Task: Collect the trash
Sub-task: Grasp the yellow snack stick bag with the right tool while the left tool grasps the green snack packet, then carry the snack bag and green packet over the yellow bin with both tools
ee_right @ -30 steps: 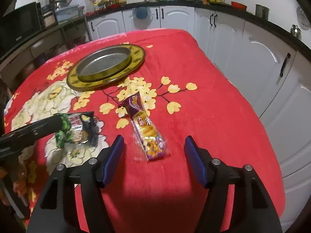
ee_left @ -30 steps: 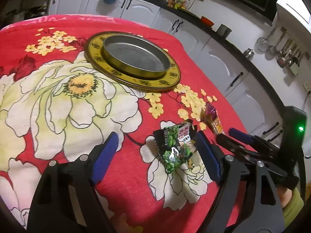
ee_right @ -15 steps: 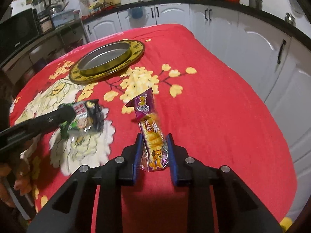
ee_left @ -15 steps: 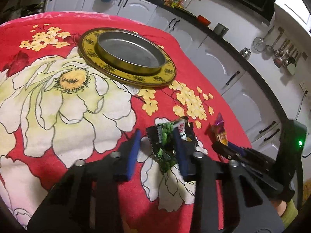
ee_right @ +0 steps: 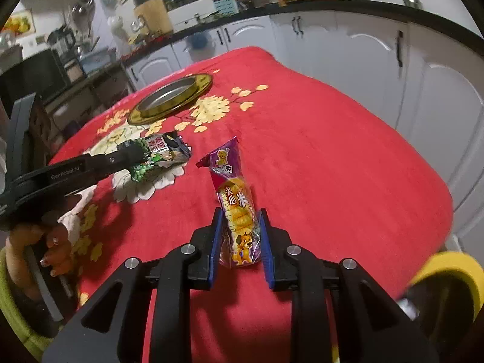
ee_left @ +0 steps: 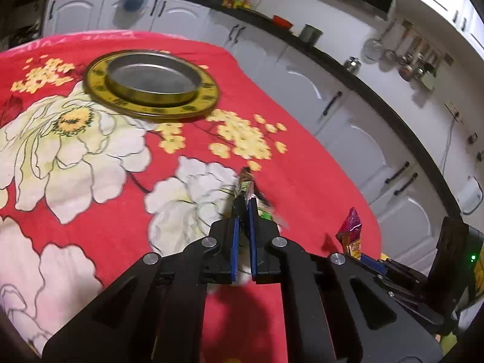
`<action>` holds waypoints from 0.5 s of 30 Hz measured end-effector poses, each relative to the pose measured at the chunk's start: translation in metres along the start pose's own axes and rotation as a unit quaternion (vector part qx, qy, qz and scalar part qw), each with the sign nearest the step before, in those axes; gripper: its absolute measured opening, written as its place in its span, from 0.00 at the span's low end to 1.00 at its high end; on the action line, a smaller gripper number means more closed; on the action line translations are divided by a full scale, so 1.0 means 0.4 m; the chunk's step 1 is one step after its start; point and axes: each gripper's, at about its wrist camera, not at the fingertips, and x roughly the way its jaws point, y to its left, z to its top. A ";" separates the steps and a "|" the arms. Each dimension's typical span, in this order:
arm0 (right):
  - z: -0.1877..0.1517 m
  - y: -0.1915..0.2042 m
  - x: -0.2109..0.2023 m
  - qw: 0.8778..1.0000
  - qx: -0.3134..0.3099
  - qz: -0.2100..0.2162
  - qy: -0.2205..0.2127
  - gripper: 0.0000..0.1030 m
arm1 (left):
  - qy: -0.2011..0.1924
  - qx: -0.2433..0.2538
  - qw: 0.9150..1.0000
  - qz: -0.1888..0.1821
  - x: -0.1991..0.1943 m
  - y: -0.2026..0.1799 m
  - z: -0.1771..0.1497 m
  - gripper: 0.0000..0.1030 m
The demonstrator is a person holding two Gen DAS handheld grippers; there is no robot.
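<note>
We have both pieces of trash in hand. The left tongs point(ee_left: 243, 211) are clamped flat on the green wrapper point(ee_right: 157, 157), pinched so thin that from the left wrist view it shows only as an edge, above the white flower print toward the near edge of the desk point(ee_left: 302, 163). The right tongs point(ee_right: 239, 236) are clamped on the lower half of the purple snack packet point(ee_right: 233, 199), which stands upright between the blue pads, its sealed top free, near the desk's near right corner.

We judge both to be very light, thin film: crinkly, slick and easily crushed. The green wrapper looks empty and limp, so it should flop and could slide out if the pinch loosens. The purple packet seems puffed with something brittle inside, so we would squeeze no harder than this. A grip on its crimped end seal would be firmer than on the slippery belly. The round metal tray point(ee_left: 151, 81) sits toward the far edge, well apart from both.
</note>
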 end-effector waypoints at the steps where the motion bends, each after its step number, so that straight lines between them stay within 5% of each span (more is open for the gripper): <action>1: -0.007 -0.008 -0.014 1.000 0.008 0.001 -0.003 0.22 | 0.000 0.003 1.000 -0.003 -0.004 -0.007 -0.003 0.02; 15: -0.059 -0.090 -0.186 0.996 0.057 -0.020 -0.059 0.22 | 0.012 0.086 0.995 -0.049 -0.039 -0.170 -0.084 0.01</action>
